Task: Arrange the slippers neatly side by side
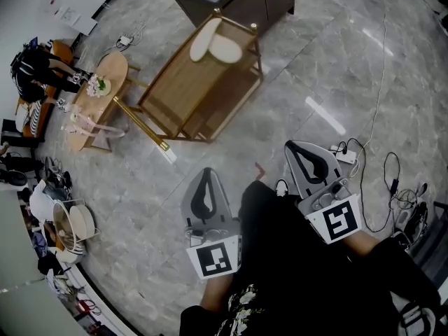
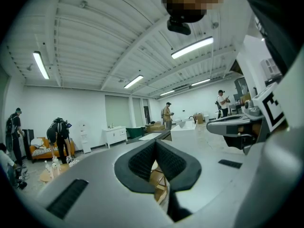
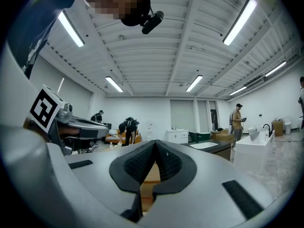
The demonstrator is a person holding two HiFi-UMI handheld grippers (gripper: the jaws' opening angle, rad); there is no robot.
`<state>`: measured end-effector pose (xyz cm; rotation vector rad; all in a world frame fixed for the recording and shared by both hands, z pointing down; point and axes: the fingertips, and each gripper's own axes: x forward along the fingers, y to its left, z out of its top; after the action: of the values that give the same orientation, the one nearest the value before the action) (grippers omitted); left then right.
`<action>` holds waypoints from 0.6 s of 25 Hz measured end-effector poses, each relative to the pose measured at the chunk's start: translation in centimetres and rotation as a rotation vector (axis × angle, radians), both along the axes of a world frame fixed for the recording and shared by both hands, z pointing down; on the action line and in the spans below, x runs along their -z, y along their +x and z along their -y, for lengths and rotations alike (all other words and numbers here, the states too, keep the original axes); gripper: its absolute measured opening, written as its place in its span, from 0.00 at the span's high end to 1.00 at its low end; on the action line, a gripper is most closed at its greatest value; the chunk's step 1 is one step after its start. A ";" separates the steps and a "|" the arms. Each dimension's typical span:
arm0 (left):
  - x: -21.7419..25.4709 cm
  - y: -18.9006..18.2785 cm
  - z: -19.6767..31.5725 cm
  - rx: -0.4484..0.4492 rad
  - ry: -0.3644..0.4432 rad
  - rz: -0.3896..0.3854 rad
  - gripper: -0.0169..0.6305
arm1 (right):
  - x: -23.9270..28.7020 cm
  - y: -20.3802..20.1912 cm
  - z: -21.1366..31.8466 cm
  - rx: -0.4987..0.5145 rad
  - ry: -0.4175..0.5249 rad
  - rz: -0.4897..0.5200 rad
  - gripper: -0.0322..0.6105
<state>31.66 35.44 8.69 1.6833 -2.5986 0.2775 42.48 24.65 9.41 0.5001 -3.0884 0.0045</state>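
1. The grey stone floor (image 1: 315, 68) fills the head view.
2. A wooden rack (image 1: 187, 84) with a gold frame stands on the floor, just in front of a dark cabinet (image 1: 238, 2).
3. An oval wooden table (image 1: 115, 68) stands to the left of the rack.
4. The left gripper (image 1: 208, 174) is held level above the floor. Its jaws are pressed together with nothing between them.
5. The right gripper (image 1: 292, 148) is held beside it, apart from it. Its jaws are also together and empty.
6. Two pale slippers (image 1: 213, 44) lie on the rack's top, angled apart at one end; they appear to touch at the other. Both are well apart from the grippers.
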 end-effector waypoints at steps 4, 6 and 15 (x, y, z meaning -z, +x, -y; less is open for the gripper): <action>-0.1 0.6 -0.4 0.006 -0.013 0.011 0.97 | -0.9 0.6 -0.3 0.012 -0.013 -0.015 0.95; -0.2 0.8 -0.7 0.010 -0.024 0.013 0.97 | -1.1 0.8 -0.1 0.010 -0.018 -0.015 0.95; -0.7 0.6 -1.4 0.036 -0.053 0.009 0.97 | -1.1 0.0 0.0 0.034 -0.020 -0.009 0.95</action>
<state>32.28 36.82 9.34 1.6215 -2.6004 0.3495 42.51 24.66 10.54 0.4464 -3.0844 0.0327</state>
